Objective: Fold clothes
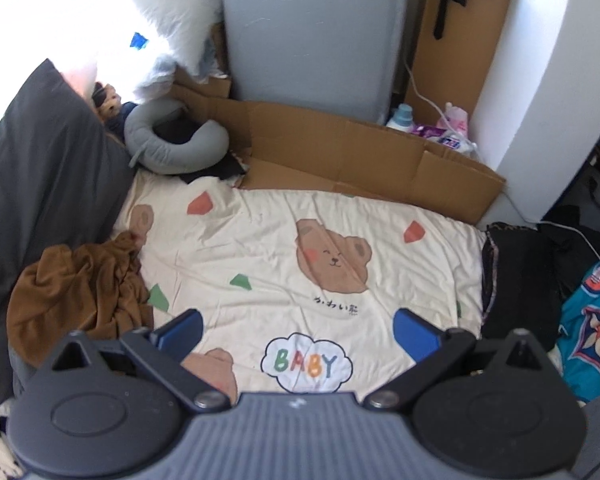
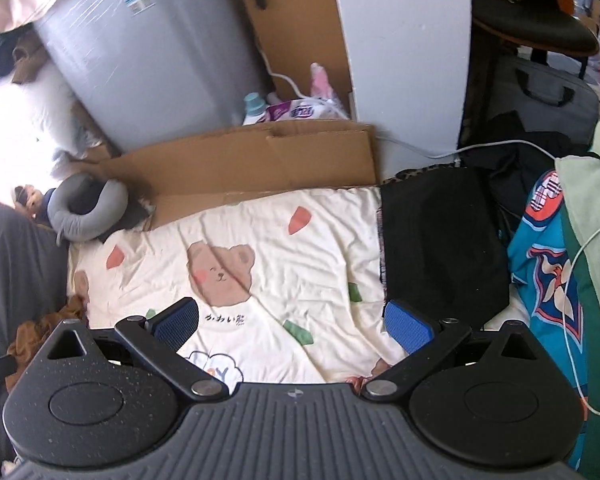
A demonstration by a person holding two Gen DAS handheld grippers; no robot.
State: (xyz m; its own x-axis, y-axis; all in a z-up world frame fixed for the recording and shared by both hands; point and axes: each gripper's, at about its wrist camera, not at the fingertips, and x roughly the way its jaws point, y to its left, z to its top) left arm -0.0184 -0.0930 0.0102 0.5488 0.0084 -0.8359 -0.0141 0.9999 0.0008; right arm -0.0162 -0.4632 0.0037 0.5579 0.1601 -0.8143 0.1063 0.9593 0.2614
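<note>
A crumpled brown garment (image 1: 80,292) lies at the left edge of the cream bear-print bedsheet (image 1: 284,256); only a corner of the brown garment (image 2: 48,328) shows in the right wrist view. A folded black garment (image 1: 520,276) rests at the sheet's right edge, and this black garment (image 2: 440,248) lies just beyond my right gripper's right finger. My left gripper (image 1: 300,330) hovers open over the sheet, empty, with the brown garment to its left. My right gripper (image 2: 294,322) is also open and empty above the bedsheet (image 2: 228,256).
A flattened cardboard sheet (image 1: 360,152) and a grey wrapped mattress (image 1: 312,32) stand behind the bed. A grey neck pillow (image 1: 172,140) sits at the back left beside a dark grey pillow (image 1: 48,168). A teal patterned cloth (image 2: 548,260) and a white cable (image 2: 572,280) lie on the right.
</note>
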